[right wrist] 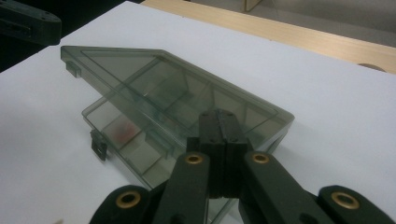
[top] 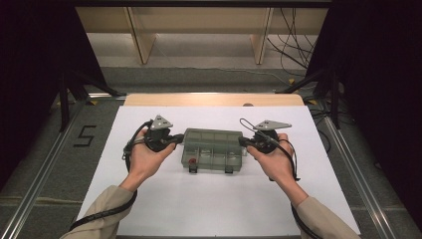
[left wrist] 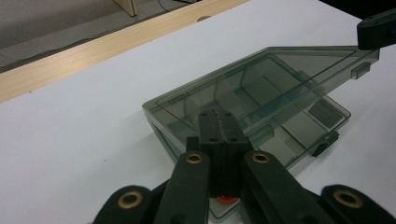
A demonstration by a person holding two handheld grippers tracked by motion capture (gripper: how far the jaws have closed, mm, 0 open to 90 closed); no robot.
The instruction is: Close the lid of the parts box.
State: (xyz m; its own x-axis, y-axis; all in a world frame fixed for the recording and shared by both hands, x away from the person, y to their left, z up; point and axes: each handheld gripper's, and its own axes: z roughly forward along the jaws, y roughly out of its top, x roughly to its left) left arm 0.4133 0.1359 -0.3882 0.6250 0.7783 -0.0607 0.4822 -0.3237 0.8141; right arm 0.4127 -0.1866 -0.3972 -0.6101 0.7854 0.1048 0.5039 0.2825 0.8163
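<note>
1. High view is showing the smoky transparent compartment box (top: 213, 148) sitting at the middle of the white table sheet (top: 164, 199), with its long side running left to right between my two tools.
2. I am reading the box lid (left wrist: 261, 79) as part-raised: its front edge is standing clear of the base (left wrist: 299, 126), hinged along the far side, so the box is propped open like a wedge.
3. I am noting the look of the box: tinted grey plastic, divider walls forming several compartments, two dark latches (top: 193, 169) hanging at the front edge, and a small red item (right wrist: 122, 131) lying in one front compartment on the left end.
4. I am holding the left gripper (left wrist: 219, 122) at the left end of the box, its jaws fully closed against each other with nothing between them; the tip is lying against or just over the left end of the lid, and I cannot tell whether it is pressing.
5. I am holding the right gripper (right wrist: 219, 122) at the opposite end in the same closed, empty condition.
6. I am judging that this mirrored placement is steadying both ends so the lid can be moved evenly without skewing the hinge.
</note>
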